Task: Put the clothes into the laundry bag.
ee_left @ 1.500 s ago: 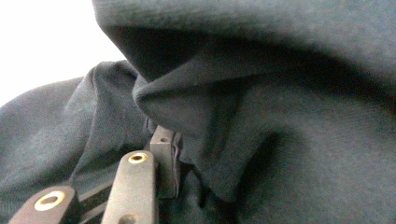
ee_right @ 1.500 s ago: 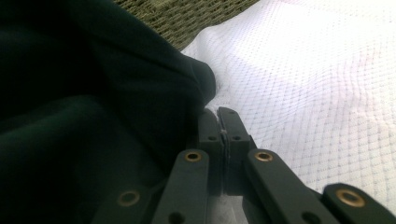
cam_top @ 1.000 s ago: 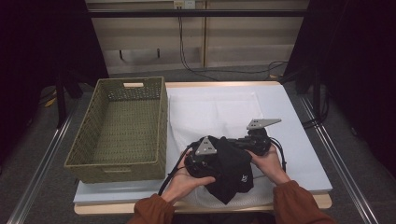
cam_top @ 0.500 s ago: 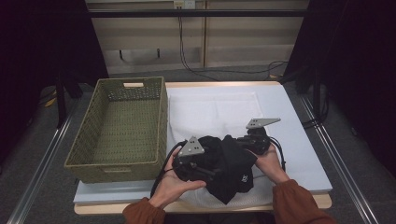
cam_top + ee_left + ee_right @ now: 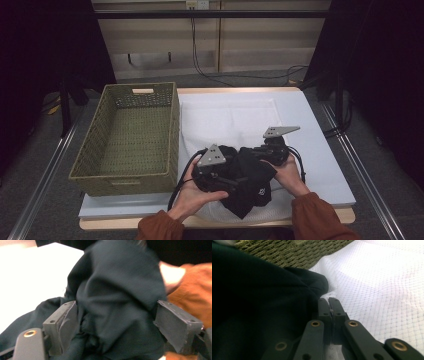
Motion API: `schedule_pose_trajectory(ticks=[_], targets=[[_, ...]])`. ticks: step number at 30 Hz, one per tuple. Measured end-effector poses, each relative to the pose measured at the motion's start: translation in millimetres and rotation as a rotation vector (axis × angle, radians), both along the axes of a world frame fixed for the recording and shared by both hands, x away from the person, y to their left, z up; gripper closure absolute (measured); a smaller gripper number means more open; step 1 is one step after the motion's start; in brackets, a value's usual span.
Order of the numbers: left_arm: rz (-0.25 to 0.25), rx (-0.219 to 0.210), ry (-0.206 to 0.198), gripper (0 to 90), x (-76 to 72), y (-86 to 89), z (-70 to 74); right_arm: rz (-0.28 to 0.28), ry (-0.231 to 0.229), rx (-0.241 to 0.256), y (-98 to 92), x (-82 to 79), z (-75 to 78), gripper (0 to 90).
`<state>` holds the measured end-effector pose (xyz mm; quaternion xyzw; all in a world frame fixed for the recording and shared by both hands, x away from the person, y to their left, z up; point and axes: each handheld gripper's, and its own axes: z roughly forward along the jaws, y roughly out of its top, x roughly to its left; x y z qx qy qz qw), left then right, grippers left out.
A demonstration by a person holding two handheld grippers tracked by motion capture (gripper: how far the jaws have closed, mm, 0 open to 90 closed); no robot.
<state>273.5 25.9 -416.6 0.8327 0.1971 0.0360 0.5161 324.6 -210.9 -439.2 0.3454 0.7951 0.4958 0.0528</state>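
Observation:
A crumpled black garment (image 5: 250, 182) lies on a white mesh cloth (image 5: 230, 120) near the table's front edge, between my two grippers. My left gripper (image 5: 225, 179) is at its left side. In the left gripper view, the left gripper (image 5: 117, 323) is open, its jaws wide apart with a bulge of the garment (image 5: 117, 290) between them. My right gripper (image 5: 256, 154) sits at the garment's upper right. In the right gripper view, the right gripper (image 5: 329, 303) has its jaws pressed together beside the garment (image 5: 249, 302). Whether any fabric is pinched I cannot tell.
A green woven basket (image 5: 95, 145) stands empty at the table's left, close to the garment, and also appears ahead of the right gripper as the basket (image 5: 294, 250). Bare white cloth (image 5: 382, 280) spreads behind and to the right. An orange sleeve (image 5: 192, 295) is near the left gripper.
My left gripper shifted a little to the left along the garment, then came back slightly to the right. The right gripper has stayed almost still at the garment's upper right.

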Motion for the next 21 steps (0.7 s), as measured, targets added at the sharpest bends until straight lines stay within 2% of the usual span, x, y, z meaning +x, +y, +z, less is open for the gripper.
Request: schedule_pose_trajectory(ticks=[2,5,6,7,9,11,15,16,21], targets=[[-0.018,0.033,0.03,20.6,4.9,-5.2,-9.1,0.004,0.002,0.001,0.4,-0.3,0.3,89.0],[-0.021,0.079,0.047,31.3,8.4,-11.0,-18.5,0.013,0.004,0.006,1.8,-0.3,0.3,89.0],[-0.025,0.08,0.049,35.4,9.0,-11.6,-19.9,0.02,0.002,0.004,1.9,-0.2,0.4,89.0],[-0.023,0.099,0.05,40.0,10.0,-12.1,-20.5,0.022,0.001,0.005,2.1,-0.2,0.7,89.0],[-0.044,0.111,0.05,52.9,10.7,-12.7,-20.6,0.022,0.0,0.009,2.3,-0.3,1.8,89.1],[-0.058,0.114,0.052,59.2,10.2,-14.6,-20.8,0.022,-0.004,0.016,1.6,-0.7,3.6,89.1],[-0.063,0.122,0.047,63.7,8.1,-21.2,-24.7,0.025,-0.015,0.03,1.0,-0.8,7.5,89.2],[-0.065,0.153,0.047,64.1,8.5,-22.3,-23.7,0.025,-0.022,0.029,0.9,-1.4,9.2,89.2],[-0.025,0.163,0.063,64.6,14.0,-27.1,-24.4,0.028,-0.045,0.029,0.7,-5.2,16.5,89.3]])
